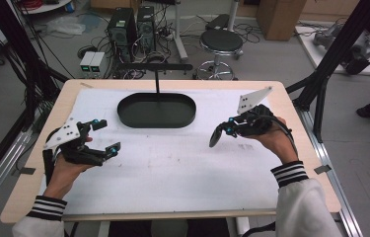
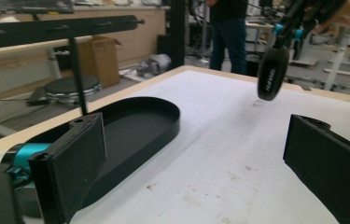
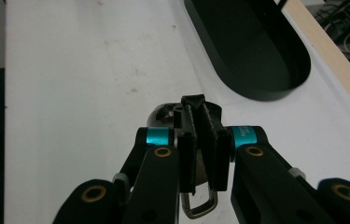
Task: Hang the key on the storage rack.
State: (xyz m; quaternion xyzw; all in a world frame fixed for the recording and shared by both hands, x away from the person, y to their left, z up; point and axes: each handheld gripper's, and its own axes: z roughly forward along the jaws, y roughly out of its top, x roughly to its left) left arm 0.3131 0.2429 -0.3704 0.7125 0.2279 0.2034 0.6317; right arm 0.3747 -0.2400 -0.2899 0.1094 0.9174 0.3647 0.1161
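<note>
High view shows a black oval tray [image 1: 156, 110] at about twelve o'clock on the white mat [image 1: 172, 163] that covers the wooden table [image 1: 291, 106]. Its floor is bare as far as the frames show, and a thin black post [image 1: 157, 81] rises from its far rim to a dark crossbar [image 1: 153, 66]. In the left gripper view the same tray [image 2: 135, 123] lies at ten o'clock, with only dark floor and a low wall visible inside.

At about three o'clock of the mat, the right gripper [image 1: 215, 138] is held above the surface in the person's right hand [image 1: 271, 138]. It carries a small black oblong object [image 1: 215, 136] that hangs down from the jaws; in the left gripper view this object [image 2: 272, 73] is a dark pouch-like piece with pale lettering, hanging clear of the mat at one o'clock. The right gripper view shows the jaws pressed close together on the object's black strap [image 3: 196, 109], with a metal ring [image 3: 199, 205] below them. What the object is exactly I cannot tell.

The left gripper [image 1: 104, 135], at nine o'clock, has its jaws spread wide with nothing between them, above the mat and well apart from the tray
</note>
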